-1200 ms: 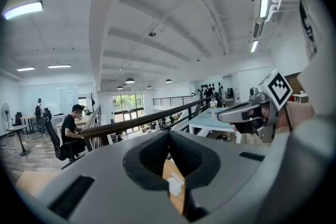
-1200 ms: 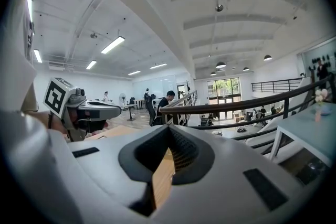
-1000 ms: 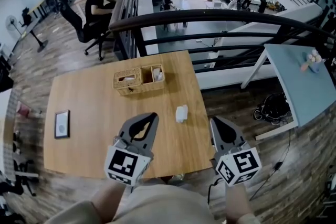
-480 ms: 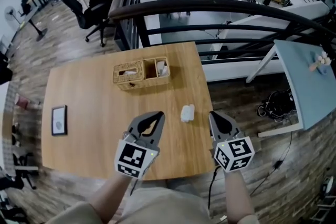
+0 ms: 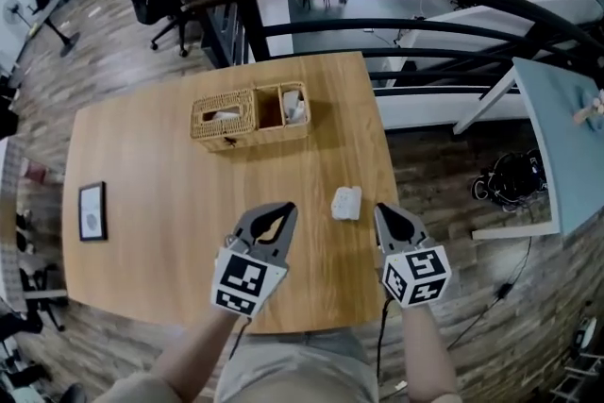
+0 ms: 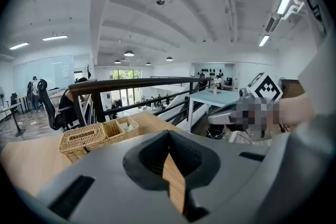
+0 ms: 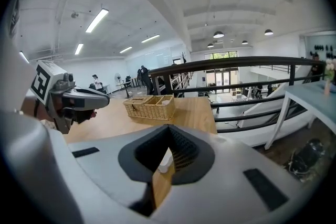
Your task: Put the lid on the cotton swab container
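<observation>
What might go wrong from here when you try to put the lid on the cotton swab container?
1. The small white container lies near the table's right edge, so a nudge from the right gripper might push it off.
2. The right gripper and the left gripper both have their jaws together and hold nothing. Reaching in like that would probably knock the container rather than grip it.
3. Lid and box cannot be told apart here, so the wrong part may be gripped.
</observation>
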`<state>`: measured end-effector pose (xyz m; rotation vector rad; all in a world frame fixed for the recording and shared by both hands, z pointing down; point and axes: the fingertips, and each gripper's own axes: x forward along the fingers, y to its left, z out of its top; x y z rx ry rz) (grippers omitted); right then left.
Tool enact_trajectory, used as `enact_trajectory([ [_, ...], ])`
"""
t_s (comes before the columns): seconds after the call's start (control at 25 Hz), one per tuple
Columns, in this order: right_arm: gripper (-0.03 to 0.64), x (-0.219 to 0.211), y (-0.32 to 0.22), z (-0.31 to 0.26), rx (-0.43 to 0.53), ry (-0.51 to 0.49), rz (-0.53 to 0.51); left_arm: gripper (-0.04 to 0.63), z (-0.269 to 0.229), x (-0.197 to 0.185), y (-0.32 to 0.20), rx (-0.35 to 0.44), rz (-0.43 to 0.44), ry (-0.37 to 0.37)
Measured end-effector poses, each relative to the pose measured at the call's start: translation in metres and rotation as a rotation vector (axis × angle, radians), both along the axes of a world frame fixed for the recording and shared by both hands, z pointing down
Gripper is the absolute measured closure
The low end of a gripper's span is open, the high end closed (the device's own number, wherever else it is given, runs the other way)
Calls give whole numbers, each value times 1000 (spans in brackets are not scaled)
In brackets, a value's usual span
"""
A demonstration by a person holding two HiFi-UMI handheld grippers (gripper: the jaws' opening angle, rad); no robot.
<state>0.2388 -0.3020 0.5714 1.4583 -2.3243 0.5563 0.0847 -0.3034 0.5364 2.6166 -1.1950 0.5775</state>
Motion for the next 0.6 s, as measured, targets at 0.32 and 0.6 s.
enact_trajectory([
  [0.32,592,-11,-17,32,-38,4,-10,572,35,-5,-9,-40,11,10],
  [0.6,592,-36,-25,49,-61,29,-49,572,41,-8,-11,-52,26,5],
])
